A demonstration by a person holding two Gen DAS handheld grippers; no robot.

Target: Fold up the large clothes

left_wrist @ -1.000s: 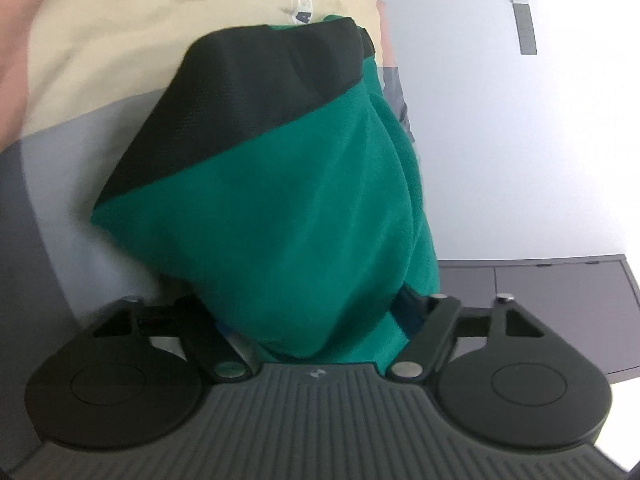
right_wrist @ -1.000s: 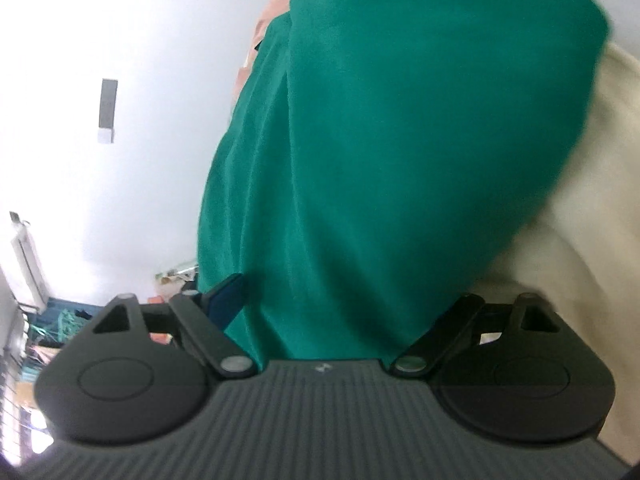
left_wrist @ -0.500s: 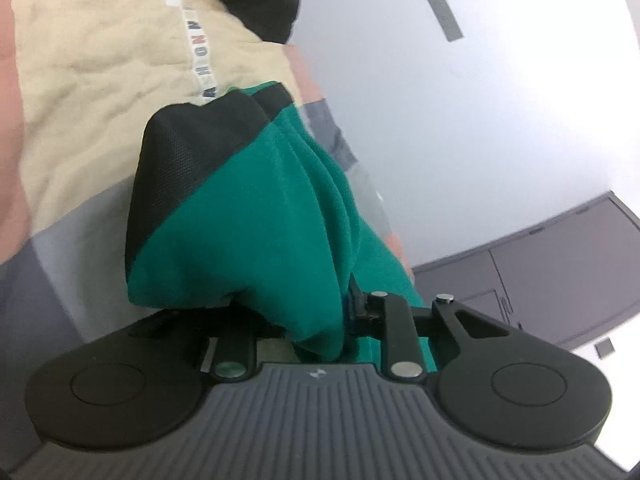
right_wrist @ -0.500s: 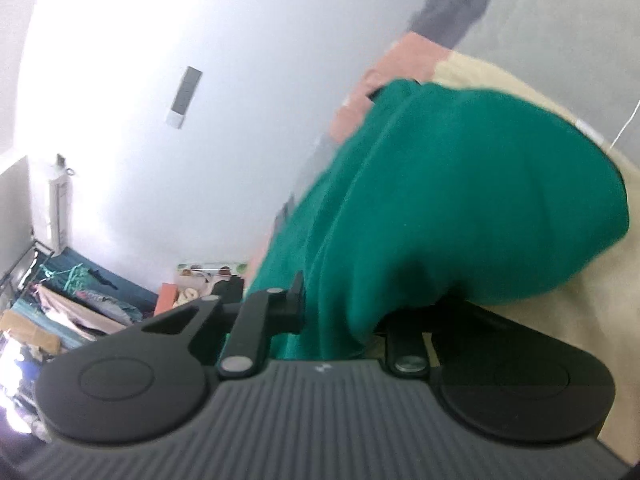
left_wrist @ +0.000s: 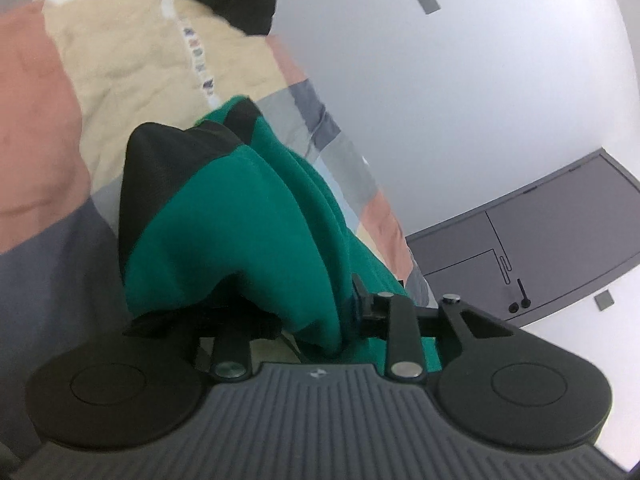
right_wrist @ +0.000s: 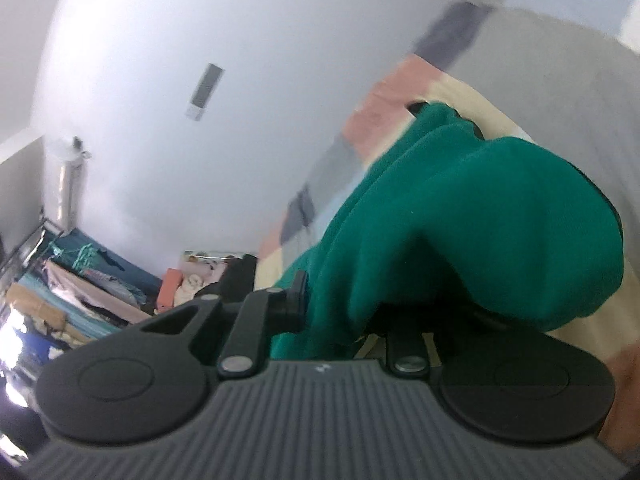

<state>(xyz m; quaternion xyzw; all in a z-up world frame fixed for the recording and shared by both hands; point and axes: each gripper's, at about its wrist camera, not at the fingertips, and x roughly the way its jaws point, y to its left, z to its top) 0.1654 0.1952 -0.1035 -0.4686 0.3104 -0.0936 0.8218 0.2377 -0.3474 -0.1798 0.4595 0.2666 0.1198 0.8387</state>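
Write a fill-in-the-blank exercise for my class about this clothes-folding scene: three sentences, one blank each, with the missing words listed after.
1. Both grippers are clamped on a garment whose main colour is ____.
2. In the left wrist view, the garment's upper panel is coloured ____.
3. Under the garment lies a patchwork quilt, and the wall behind it is ____.

Missing words: green; black; white

left gripper (left_wrist: 320, 312): black body, ribbed grey front plate, 2 round black discs, 2 silver pivot screws, small pale emblem | right gripper (right_wrist: 332, 312): same build, black linkage bars
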